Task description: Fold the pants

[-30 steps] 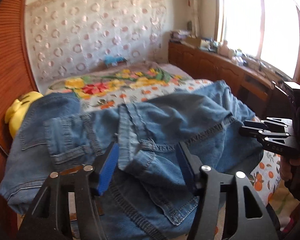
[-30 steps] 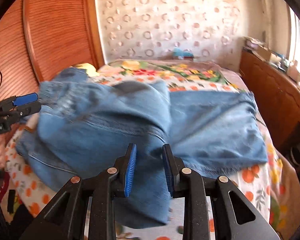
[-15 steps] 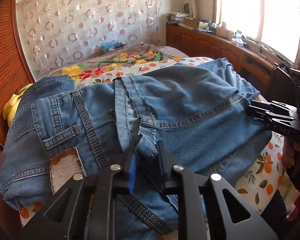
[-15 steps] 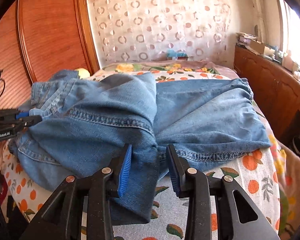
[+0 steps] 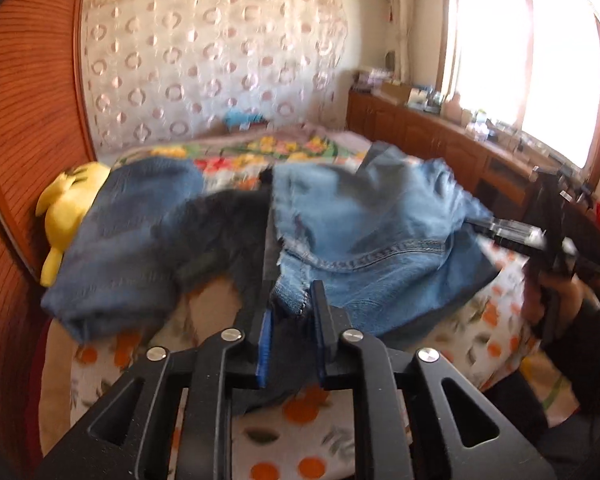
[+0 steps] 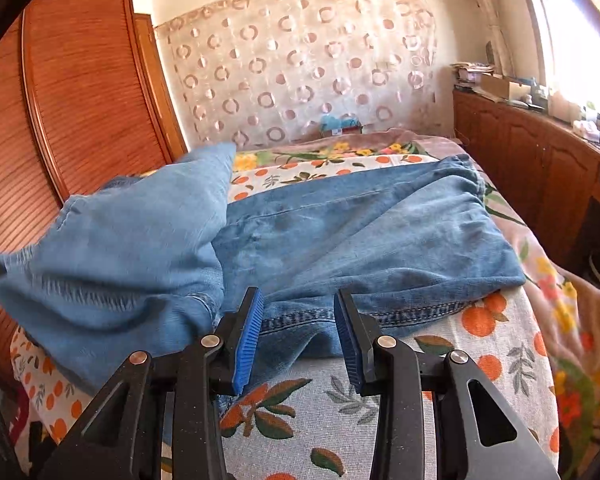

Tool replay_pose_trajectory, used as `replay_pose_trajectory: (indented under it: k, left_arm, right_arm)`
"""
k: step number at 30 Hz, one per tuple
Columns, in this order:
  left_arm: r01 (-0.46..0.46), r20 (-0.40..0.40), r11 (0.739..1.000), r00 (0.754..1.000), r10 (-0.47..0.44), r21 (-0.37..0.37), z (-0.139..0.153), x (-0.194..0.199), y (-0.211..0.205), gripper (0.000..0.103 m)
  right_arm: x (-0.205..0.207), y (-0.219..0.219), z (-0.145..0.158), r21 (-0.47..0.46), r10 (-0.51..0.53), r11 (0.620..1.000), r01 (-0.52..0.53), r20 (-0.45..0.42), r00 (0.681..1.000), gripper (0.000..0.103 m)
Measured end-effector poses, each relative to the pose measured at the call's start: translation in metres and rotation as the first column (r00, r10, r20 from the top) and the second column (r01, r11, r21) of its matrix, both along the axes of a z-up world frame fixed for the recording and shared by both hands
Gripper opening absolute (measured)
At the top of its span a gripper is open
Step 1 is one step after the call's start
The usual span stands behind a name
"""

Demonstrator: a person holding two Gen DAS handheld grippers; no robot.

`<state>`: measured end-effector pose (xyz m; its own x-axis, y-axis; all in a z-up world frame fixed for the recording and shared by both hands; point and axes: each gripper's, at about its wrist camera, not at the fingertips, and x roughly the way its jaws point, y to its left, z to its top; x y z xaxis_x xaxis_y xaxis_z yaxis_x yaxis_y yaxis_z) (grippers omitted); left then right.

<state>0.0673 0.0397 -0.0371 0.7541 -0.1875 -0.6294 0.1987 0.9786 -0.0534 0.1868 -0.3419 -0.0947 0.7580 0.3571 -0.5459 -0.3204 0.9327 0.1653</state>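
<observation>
On the orange-print bedspread (image 6: 480, 364) the jeans (image 6: 372, 240) run lengthwise toward the upper right of my right view — my left gripper (image 5: 290, 312) clamps their raised end, while my right gripper (image 6: 298, 320), jaws apart, straddles the near seam.

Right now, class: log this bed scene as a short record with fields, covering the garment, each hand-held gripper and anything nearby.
Garment: blue jeans, lying spread, one part raised
Surface: orange-print bedsheet
Left hand-held gripper: jaws have just been closing; shut on jeans fabric
Right hand-held gripper: jaws have just been opening; jeans hem between them, not pinched
Nearby: yellow plush toy, beside the jeans
Fold: unfinished
</observation>
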Motion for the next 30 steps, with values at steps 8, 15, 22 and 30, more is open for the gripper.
replay_pose_trajectory:
  k: [8,15,22,30]
  left_arm:
    - [-0.021,0.012,0.999,1.0,0.021,-0.026,-0.003,0.013,0.004,0.046]
    - [-0.015,0.027,1.0,1.0,0.015,0.002,0.005,0.055,0.003,0.05]
    - [0.018,-0.02,0.999,1.0,-0.017,0.039,0.003,0.111,-0.011,0.05]
    - [0.051,-0.166,0.999,0.985,-0.047,0.018,-0.019,0.159,-0.019,0.042]
  right_arm:
    - [0.01,-0.002,0.004,-0.019,0.008,1.0,-0.008,-0.001,1.0,0.038]
    - [0.008,0.0,0.003,-0.022,0.007,1.0,-0.007,0.0,1.0,0.038]
    - [0.004,0.0,0.001,-0.02,0.006,1.0,-0.006,0.008,1.0,0.038]
    - [0.003,0.0,0.002,-0.017,0.008,1.0,-0.008,0.01,1.0,0.038]
